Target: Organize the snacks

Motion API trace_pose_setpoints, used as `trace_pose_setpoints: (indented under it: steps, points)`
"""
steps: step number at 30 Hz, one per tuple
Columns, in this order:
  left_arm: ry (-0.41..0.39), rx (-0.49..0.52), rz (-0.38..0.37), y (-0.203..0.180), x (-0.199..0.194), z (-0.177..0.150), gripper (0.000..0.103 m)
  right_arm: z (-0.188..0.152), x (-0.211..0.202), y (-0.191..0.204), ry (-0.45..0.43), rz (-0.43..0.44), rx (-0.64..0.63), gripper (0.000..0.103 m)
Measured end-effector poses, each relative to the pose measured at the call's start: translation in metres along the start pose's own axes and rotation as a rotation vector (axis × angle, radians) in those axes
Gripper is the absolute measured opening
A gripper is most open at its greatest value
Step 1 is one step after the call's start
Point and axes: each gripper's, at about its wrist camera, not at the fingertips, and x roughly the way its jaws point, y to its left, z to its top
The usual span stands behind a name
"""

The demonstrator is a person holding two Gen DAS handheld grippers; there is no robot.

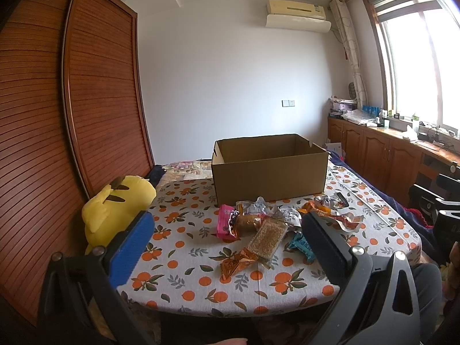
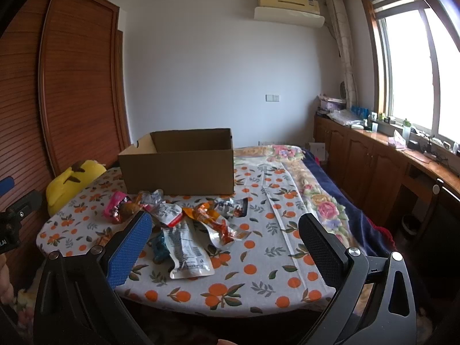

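Left wrist view: the left gripper (image 1: 227,230) has its jaws spread wide with nothing between them, hanging above the near edge of the orange-print surface (image 1: 187,261). Beyond it lies the snack pile (image 1: 267,224), just in front of one open cardboard box (image 1: 268,169). The packets overlap, so an exact count is not possible; a pink packet (image 1: 224,221), a clear packet of tan grains (image 1: 266,240), an orange foil wrapper (image 1: 234,263) and a teal packet (image 1: 302,243) stand out. No print is legible. One yellow plush toy (image 1: 118,207) sits at the left edge, partly hidden by the blue finger pad (image 1: 132,251).

Right wrist view: the right gripper (image 2: 225,231) is likewise wide open and holds nothing. The box interior is hidden behind its near wall. A white pouch (image 2: 187,254) shows dense print, too small to read.
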Motion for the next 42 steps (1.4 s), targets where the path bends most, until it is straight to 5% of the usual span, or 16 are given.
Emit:
trace_pose_setpoints:
  steps: [42]
  points:
    - [-0.007, 0.001, 0.000, 0.0006, -0.0024, 0.0022, 0.103, -0.0012, -0.0021, 0.0014, -0.009, -0.004, -0.004, 0.103]
